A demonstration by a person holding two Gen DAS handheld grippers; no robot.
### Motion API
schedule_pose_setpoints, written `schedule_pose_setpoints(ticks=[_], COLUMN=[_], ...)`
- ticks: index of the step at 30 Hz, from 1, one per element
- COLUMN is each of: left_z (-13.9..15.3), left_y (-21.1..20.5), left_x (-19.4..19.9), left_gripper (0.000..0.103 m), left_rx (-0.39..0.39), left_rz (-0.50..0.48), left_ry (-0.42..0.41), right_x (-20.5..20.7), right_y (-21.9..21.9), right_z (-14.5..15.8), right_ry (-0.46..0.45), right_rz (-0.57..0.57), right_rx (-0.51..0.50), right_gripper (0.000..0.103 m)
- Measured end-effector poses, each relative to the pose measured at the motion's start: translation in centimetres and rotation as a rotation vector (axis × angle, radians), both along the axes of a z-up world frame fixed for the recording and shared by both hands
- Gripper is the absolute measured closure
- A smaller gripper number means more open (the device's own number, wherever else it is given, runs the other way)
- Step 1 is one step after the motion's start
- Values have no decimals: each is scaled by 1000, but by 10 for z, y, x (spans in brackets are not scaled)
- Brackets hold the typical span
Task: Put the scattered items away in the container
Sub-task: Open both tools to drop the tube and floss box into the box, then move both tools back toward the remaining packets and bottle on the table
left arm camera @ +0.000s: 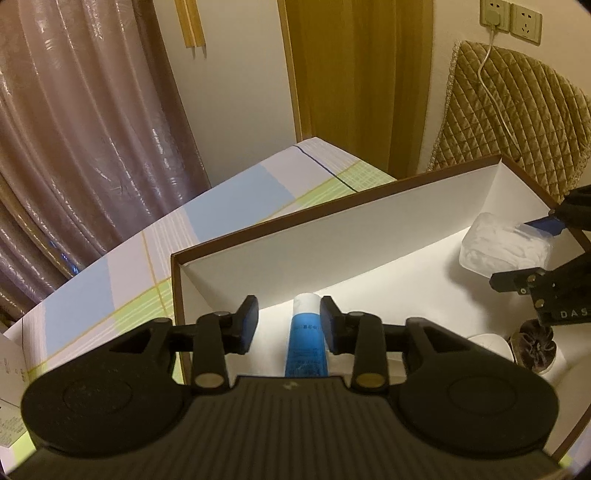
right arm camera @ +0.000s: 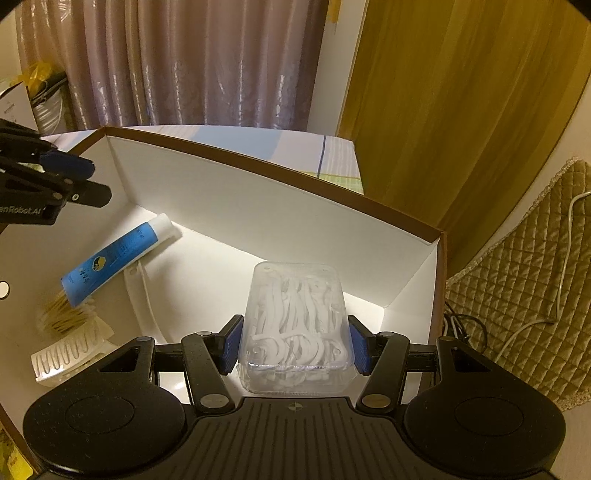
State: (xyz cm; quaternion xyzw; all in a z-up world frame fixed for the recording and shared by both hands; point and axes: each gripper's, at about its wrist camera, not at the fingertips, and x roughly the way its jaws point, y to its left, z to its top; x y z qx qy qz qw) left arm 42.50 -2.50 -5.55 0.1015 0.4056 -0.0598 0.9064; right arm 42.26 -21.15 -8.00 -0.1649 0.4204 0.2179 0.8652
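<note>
The right gripper [right arm camera: 294, 341] is clamped on the clear box of floss picks [right arm camera: 295, 325], low at centre inside the white cardboard box [right arm camera: 258, 206]. The left gripper [left arm camera: 288, 323] stands apart above the blue tube [left arm camera: 303, 339] lying inside.

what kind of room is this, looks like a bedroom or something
Probably a bedroom at home. The white box sits on a plaid sheet like a bed's, with drawn curtains behind and a quilted cushion under wall sockets.
</note>
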Motion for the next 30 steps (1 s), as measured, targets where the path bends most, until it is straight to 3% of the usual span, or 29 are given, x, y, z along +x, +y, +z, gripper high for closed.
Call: schedule_pose_setpoints(ticks=[10, 12, 14, 17, 30], left_z=[4, 7, 10, 17, 52], left_y=[5, 5, 7, 11, 36], left_x=[-9, -12, -16, -24, -94], left_gripper=[61, 59, 52, 51, 28], left_rx=[-22, -24, -30, -41, -111], left_rz=[17, 18, 23, 26, 120], left_ry=[3, -1, -8, -16, -62], right_x=[-3, -6, -12, -20, -73], right_y=[2, 2, 0, -2, -24], right_z=[8, 13, 19, 27, 50], right_ry=[-56, -78, -115, -120, -69], right_rz=[25, 29, 48, 58, 12], right_rx=[18, 30, 52, 49, 114], right_gripper=[41, 1, 1, 1, 1])
